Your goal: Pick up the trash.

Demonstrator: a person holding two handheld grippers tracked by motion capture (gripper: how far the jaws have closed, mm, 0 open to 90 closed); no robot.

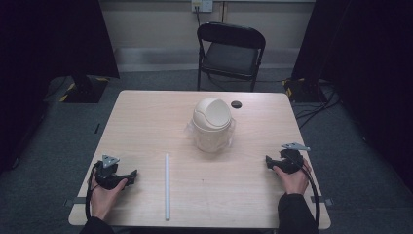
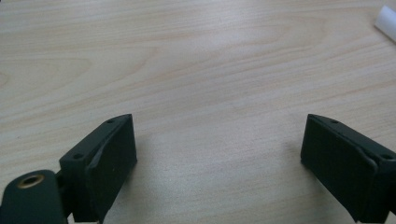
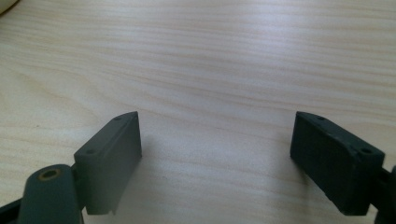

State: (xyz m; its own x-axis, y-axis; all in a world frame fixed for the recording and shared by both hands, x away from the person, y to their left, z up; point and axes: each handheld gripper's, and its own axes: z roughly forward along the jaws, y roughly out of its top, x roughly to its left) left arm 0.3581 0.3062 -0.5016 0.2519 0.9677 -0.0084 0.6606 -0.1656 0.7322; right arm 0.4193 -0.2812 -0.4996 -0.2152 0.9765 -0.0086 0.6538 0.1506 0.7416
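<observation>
Left gripper point(image 1: 132, 174) left of white tube point(image 1: 166, 186), jaws apart, empty, right gripper point(image 1: 268, 161) right of tube, jaws apart, empty, lidded bin point(image 1: 211, 125) beyond tube

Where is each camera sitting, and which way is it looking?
High view: sits above the person's side, looks forward and down on the table, small lidded bin and white rod; both hands, left gripper and right gripper show.
Left gripper view: rides the left gripper, looks along its open jaws at bare wood.
Right gripper view: rides the right gripper, looks along its open jaws at bare wood.
Shared: high and left gripper views both show the rod.
</observation>
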